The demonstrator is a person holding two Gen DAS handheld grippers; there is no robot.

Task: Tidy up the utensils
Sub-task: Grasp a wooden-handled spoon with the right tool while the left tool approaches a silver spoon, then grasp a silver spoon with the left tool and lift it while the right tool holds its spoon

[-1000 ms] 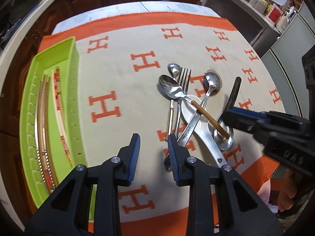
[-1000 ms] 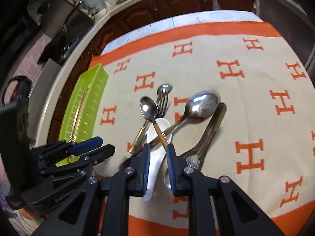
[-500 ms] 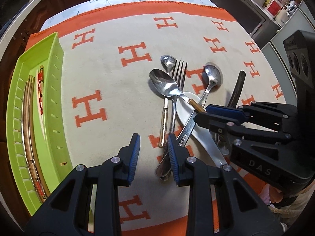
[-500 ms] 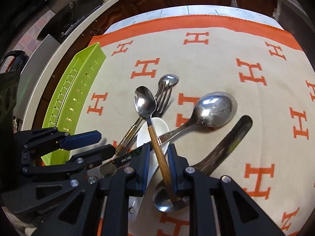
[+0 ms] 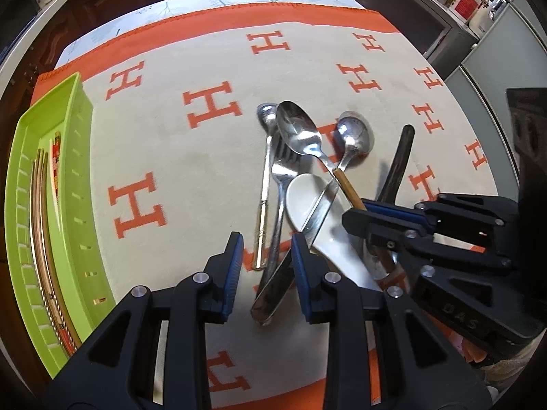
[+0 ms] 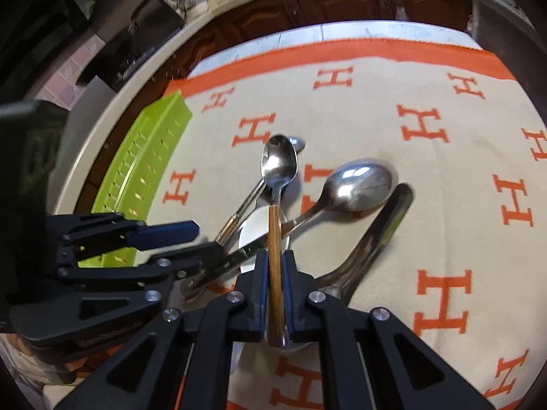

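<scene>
A pile of cutlery lies mid-cloth: a wood-handled spoon point(image 6: 278, 164), a white ceramic spoon point(image 5: 307, 198), a large steel spoon point(image 6: 359, 184), a dark-handled spoon point(image 6: 386, 225), a fork point(image 5: 282, 171) and a small gold-handled spoon point(image 5: 268, 112). My right gripper point(image 6: 274, 270) is shut on the wooden handle, with the spoon's bowl point(image 5: 297, 130) pointing away over the fork tines. My left gripper point(image 5: 266, 273) is open low over the near end of the pile, steel handle ends lying between its fingers. In the right wrist view the left gripper point(image 6: 195, 241) sits just left of the pile.
A lime green slotted tray point(image 5: 68, 171) lies along the table's left edge and holds chopsticks point(image 5: 39, 222). The cloth point(image 5: 205, 68) is cream with orange H marks and an orange border. Dark cabinets and a counter ring the round table.
My right gripper moved in over the pile and closed on the wood-handled spoon's handle. My left gripper came forward, so the steel handles now lie between its open fingers.
</scene>
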